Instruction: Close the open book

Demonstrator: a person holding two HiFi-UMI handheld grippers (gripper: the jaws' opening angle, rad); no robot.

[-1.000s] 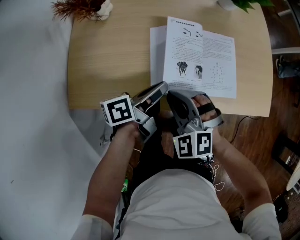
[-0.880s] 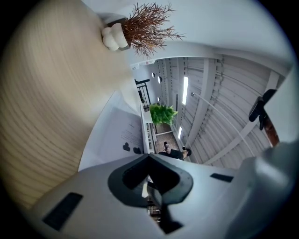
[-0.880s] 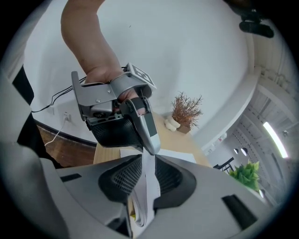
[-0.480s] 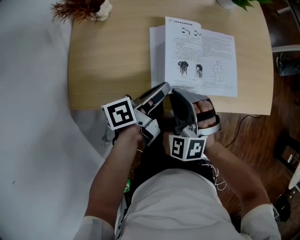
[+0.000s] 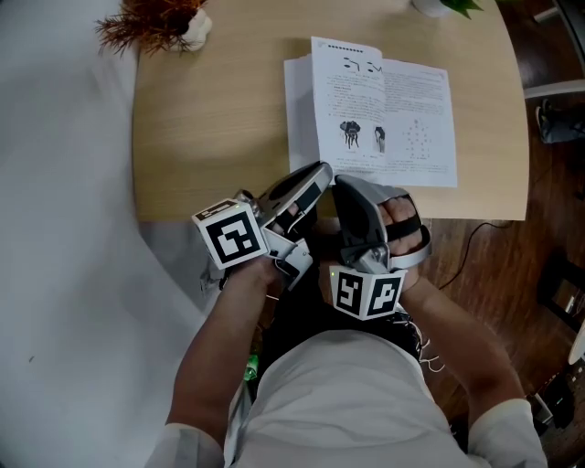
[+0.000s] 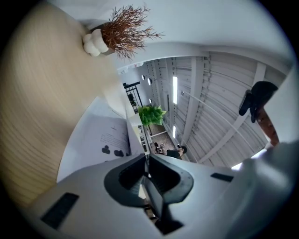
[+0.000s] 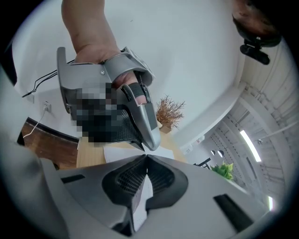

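Observation:
The open book [image 5: 375, 114] lies flat on the right half of the wooden table [image 5: 210, 119], its white printed pages up. Both grippers hover at the table's near edge, just short of the book. My left gripper [image 5: 320, 172] is shut with nothing between its jaws; in its own view the closed tips [image 6: 146, 156] point level over the book [image 6: 100, 140]. My right gripper [image 5: 341, 185] sits right beside it, also shut and holding nothing [image 7: 145, 156]. The right gripper view shows the left gripper [image 7: 140, 116] close in front and a strip of the book [image 7: 117, 153] beyond.
A dried brown plant in a white pot [image 5: 151, 23] stands at the table's far left corner, and a green plant [image 5: 448, 5] at the far edge. Dark wooden floor with a cable [image 5: 466, 238] lies to the right of the table.
The left gripper has lifted slightly and rolled a little. The right gripper has tipped, its marker cube shifting left and down. Both jaws stay shut, and the book is untouched.

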